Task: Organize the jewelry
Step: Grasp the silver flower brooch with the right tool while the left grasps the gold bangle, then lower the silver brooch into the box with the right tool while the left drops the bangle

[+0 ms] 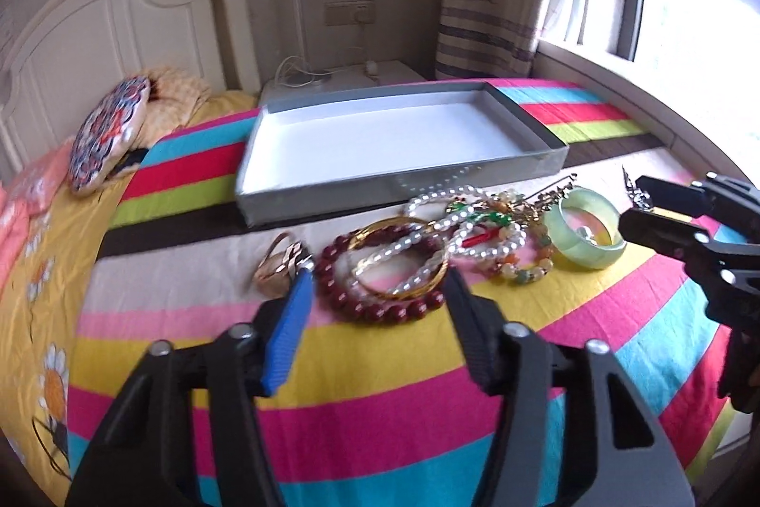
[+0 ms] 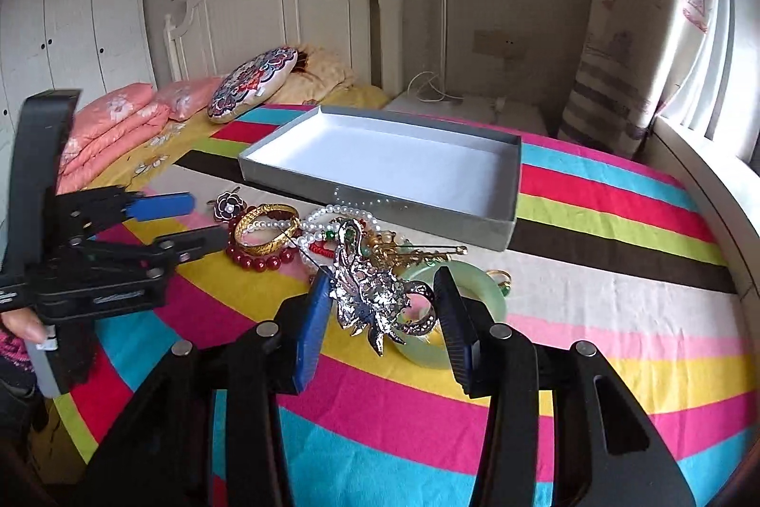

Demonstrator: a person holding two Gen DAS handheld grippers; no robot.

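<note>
Jewelry (image 1: 427, 250) lay in a pile on your striped blanket (image 1: 380, 388), just in front of the gray box (image 1: 394, 184). Your left gripper (image 1: 377, 274) was spread wide above the red beads (image 1: 375, 307).

From your right side, your right gripper (image 2: 380, 283) was spread around a silver brooch (image 2: 370, 293) (not squeezing it), by the green bangle (image 2: 475, 279).

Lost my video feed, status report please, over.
Both grippers open: left gripper over the red bead bracelet, right gripper around the silver brooch. Gray box empty. Jewelry tangled.
</note>
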